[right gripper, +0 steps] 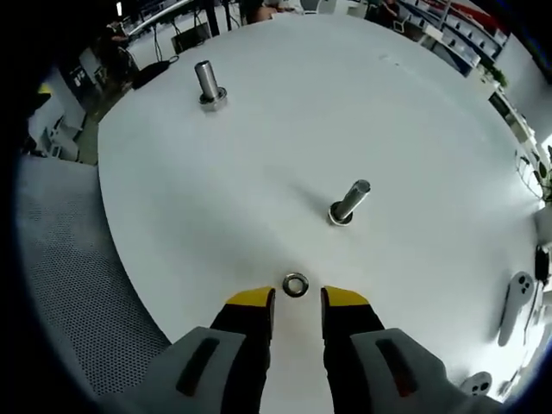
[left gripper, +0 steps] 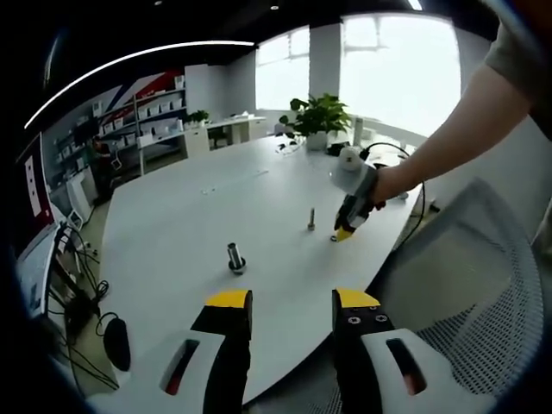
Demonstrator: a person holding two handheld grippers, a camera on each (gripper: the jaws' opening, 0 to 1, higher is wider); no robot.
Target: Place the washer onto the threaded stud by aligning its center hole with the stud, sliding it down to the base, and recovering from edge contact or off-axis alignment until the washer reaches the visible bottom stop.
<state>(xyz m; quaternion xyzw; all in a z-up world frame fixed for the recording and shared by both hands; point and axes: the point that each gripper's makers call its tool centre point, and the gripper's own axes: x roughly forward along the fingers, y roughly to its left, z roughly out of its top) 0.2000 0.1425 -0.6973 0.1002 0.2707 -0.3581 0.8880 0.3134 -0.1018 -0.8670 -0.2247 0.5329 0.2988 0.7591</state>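
Two studs are standing beyond the washer [right gripper: 295,285], which is lying flat just ahead of my right gripper [right gripper: 297,299], jaws spread; I'm risking nudging it away, since thin steel skids.

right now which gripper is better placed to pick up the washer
Right. The washer lies flat on the table just ahead of the right gripper, between its open fingers. The left gripper hangs back at the table edge.
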